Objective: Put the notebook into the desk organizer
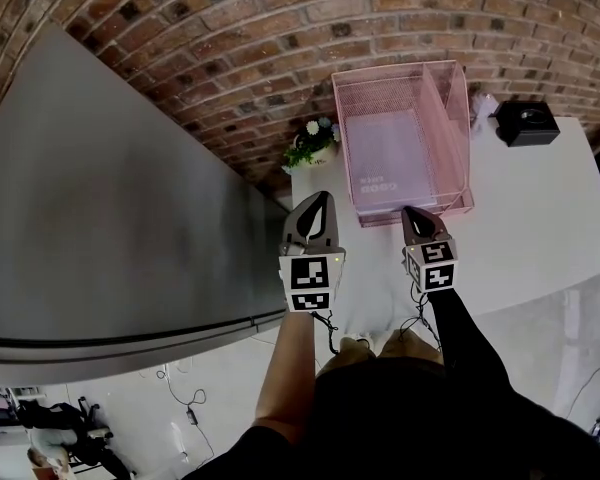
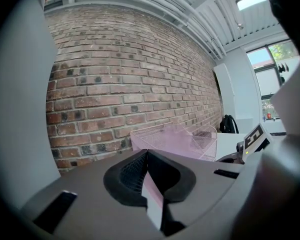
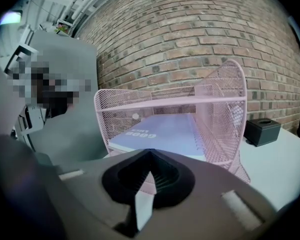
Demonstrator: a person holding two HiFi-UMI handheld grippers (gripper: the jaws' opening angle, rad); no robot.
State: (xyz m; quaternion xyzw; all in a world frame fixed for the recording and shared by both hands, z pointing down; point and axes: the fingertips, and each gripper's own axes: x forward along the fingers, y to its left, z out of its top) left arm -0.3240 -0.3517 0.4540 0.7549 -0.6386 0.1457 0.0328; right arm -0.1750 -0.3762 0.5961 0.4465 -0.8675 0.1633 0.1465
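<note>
A pale lilac notebook (image 1: 382,163) lies flat inside the pink wire-mesh desk organizer (image 1: 458,108) at the back of the white table (image 1: 540,228). In the right gripper view the notebook (image 3: 162,130) rests on the lower shelf of the organizer (image 3: 225,109). My left gripper (image 1: 315,208) is held at the table's near left corner, jaws shut, holding nothing. My right gripper (image 1: 417,218) is just in front of the organizer, jaws shut and empty. The left gripper (image 2: 146,156) and the right gripper (image 3: 149,156) each show their jaws pressed together.
A small potted plant (image 1: 312,143) stands left of the organizer. A black box (image 1: 527,122) sits at the table's back right. A large grey cabinet (image 1: 110,208) fills the left side. A brick wall (image 1: 280,28) runs behind the table.
</note>
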